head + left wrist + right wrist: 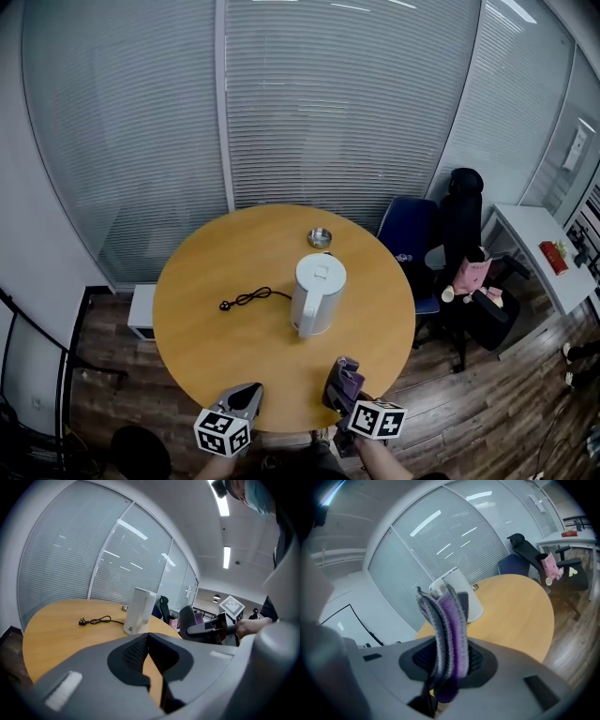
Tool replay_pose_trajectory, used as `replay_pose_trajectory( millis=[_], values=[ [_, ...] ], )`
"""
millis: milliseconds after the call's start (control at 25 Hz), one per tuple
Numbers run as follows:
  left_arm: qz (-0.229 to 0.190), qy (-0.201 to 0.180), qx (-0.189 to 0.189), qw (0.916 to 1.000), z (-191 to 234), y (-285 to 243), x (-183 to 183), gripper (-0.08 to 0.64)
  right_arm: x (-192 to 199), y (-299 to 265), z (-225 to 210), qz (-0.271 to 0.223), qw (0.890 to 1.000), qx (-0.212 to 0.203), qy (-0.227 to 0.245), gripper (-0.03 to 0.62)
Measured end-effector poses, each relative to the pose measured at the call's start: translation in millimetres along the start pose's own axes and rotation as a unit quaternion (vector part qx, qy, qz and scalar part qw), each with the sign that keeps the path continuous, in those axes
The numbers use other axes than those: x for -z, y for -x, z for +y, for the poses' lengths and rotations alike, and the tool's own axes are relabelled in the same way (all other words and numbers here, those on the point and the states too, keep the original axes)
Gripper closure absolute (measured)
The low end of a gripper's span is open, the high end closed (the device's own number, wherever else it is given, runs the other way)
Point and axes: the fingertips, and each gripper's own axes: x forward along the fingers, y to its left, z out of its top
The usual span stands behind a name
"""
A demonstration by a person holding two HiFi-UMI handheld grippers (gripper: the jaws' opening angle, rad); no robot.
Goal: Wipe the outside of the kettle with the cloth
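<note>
A white electric kettle (318, 293) stands upright near the middle of the round wooden table (206, 319); it also shows in the left gripper view (138, 610) and behind the cloth in the right gripper view (465, 592). Its black cord and plug (249, 299) lie to its left. My right gripper (343, 387) at the table's near edge is shut on a folded purple and grey cloth (447, 634), which stands up between the jaws. My left gripper (246, 398) hangs over the near edge to its left, jaws shut with nothing between them (148, 641).
A small round metal dish (320, 237) sits beyond the kettle. Office chairs (441, 244) with a pink soft toy (472, 278) stand to the table's right, beside a white desk (544, 253). Glass walls with blinds enclose the far side.
</note>
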Motion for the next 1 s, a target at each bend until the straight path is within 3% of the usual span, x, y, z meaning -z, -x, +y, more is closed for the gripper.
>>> replay_pose_trajectory(
  millis=[480,1000],
  values=[
    [0.012,0.001,0.027,0.9996,5.0,39.1,36.6,0.549,53.1,22.6,40.7,0.002,0.999,0.012,0.033,0.488],
    [0.014,0.006,0.031,0.9994,8.1,58.7,49.6,0.549,73.1,14.8,63.7,0.005,1.000,-0.002,0.030,0.488]
  ],
)
